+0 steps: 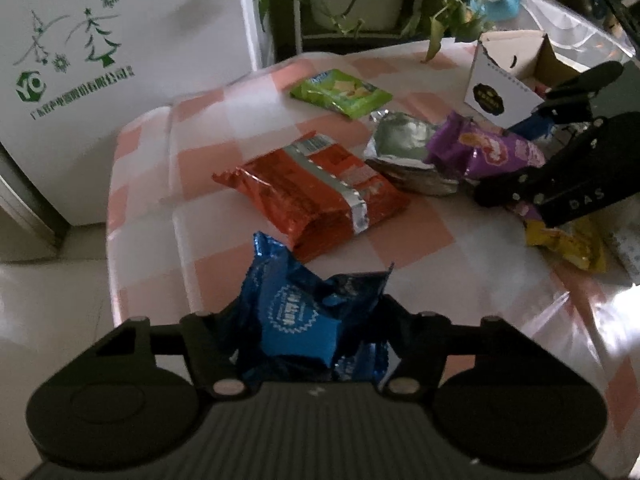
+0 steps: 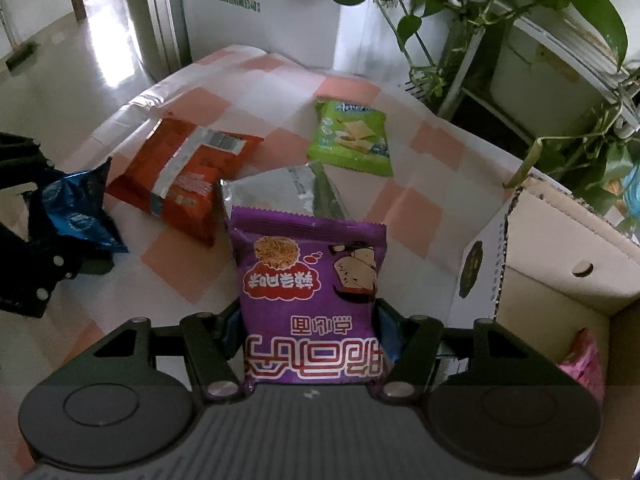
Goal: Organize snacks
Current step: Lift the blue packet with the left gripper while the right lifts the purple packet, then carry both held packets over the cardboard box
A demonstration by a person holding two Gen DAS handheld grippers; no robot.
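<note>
Left tool [image 1: 308,344]: I have it pinched on a crumpled blue snack packet [image 1: 298,320], which bulges up between my fingers, raised over the near edge of the surface.
Right tool [image 2: 312,336]: I have it clamped on a purple noodle-snack bag [image 2: 312,280], label upside down to me, held upright.
Surface [image 1: 224,216]: covered by a pink-and-white checked cloth with creases in it.
Orange packet [image 1: 320,192]: lies flat past the blue one, silver seam and label facing up.
Silver foil pouch [image 2: 280,192]: lies directly behind my purple bag, beside the orange packet; whether the two touch I cannot tell.
Yellow packet [image 1: 568,244]: on the cloth below my right tool as the left view shows it, partly covered.
Cardboard box [image 2: 560,248]: open, just right of my purple bag, a black round sticker on its white side; something pink [image 2: 582,360] lies inside.
Green cracker bag [image 2: 352,136]: farther back, flat and on its own.
Houseplants [image 2: 500,8]: trailing leaves beyond the far edge.
White panel [image 1: 80,60]: green tree print, far left.
</note>
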